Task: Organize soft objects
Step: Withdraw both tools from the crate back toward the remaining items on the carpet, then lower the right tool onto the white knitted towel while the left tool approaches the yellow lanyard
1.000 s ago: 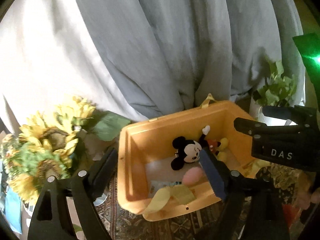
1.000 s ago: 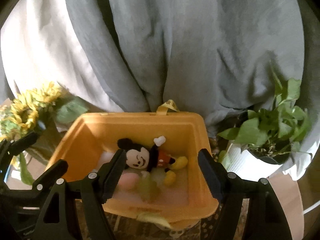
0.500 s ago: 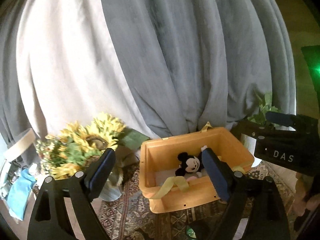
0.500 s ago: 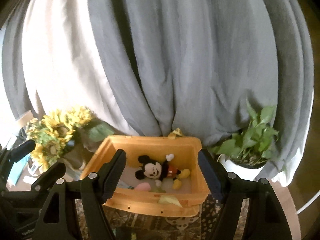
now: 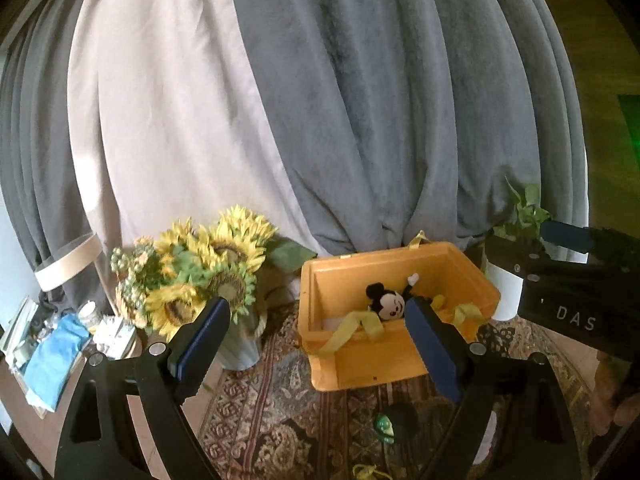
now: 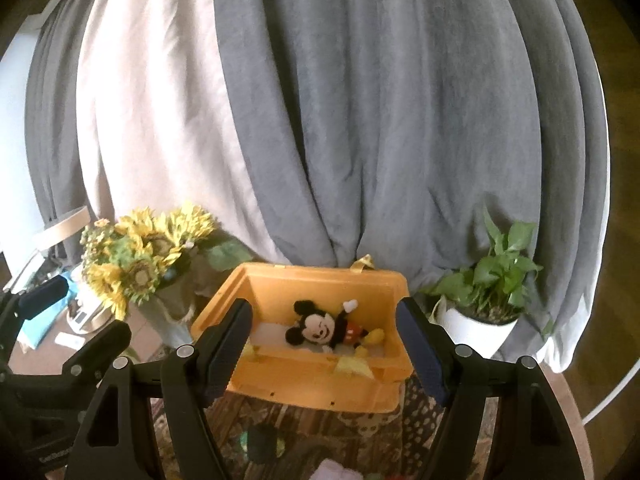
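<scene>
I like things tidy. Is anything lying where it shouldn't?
Yes: a small dark green soft thing lies on the patterned rug in front of the orange bin, while the mouse plush is already inside.

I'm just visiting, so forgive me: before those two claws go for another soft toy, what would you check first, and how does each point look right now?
1. Left claw empty: ok, jaws wide apart, having just been opening, nothing between them.
2. Right claw empty: ok, jaws apart, nothing between them.
3. Bin has room: ok, the mouse plush lies inside with floor space beside it.
4. Bin mouth unblocked: not ok, a yellow ribbon drapes over the front rim.
5. Next toy to pick: cannot tell, a dark item with a green spot lies on the rug before the bin, too dim to identify.
6. Sunflowers clear of the path: ok, they stand left of the bin.
</scene>
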Available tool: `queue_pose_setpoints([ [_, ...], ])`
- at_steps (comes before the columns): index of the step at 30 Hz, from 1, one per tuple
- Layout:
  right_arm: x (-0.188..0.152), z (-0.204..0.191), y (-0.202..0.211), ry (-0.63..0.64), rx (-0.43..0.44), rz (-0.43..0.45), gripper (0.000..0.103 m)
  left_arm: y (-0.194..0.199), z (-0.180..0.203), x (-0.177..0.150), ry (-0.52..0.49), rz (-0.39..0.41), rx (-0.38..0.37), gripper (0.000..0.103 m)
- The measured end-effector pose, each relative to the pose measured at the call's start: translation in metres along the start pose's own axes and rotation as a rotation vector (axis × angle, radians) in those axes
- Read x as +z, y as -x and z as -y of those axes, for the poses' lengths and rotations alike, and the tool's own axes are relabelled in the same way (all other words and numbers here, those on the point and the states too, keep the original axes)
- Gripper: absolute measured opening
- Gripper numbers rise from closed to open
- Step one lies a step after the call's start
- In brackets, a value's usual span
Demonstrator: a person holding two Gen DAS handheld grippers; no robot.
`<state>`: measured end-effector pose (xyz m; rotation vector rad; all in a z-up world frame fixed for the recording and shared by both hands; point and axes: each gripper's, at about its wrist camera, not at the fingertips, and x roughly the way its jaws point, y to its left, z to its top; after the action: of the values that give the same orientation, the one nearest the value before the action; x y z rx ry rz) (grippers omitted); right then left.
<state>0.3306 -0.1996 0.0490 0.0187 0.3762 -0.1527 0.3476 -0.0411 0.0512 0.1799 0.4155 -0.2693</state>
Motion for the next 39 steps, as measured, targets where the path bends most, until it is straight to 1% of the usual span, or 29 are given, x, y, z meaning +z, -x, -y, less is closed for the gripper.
queue_pose_setpoints([
  [9,-0.029,0.004,0.012,-0.027,0.009,-0.036,0.075,0.015,0.004,-0.031,0.013,-0.028,-0.009,0.090],
  [13,-0.043,0.007,0.018,-0.042,-0.001,-0.042,0.075,0.021,0.010,-0.046,-0.015,-0.024,-0.005,0.090],
  [20,-0.067,0.011,0.028,-0.037,-0.023,-0.050,0.075,0.035,0.021,-0.070,-0.041,0.017,0.035,0.090],
  [22,-0.076,0.012,0.030,-0.036,-0.030,-0.060,0.075,0.037,0.024,-0.079,-0.052,0.018,0.050,0.090],
  [24,-0.084,0.013,0.030,-0.035,-0.034,-0.070,0.075,0.038,0.026,-0.087,-0.055,0.001,0.049,0.090],
  [31,-0.111,0.016,0.026,-0.033,-0.028,-0.148,0.075,0.031,0.031,-0.115,-0.006,-0.097,-0.001,0.090],
  [39,-0.138,0.015,0.017,-0.016,-0.016,-0.222,0.074,0.024,0.039,-0.135,-0.017,-0.134,0.008,0.090],
])
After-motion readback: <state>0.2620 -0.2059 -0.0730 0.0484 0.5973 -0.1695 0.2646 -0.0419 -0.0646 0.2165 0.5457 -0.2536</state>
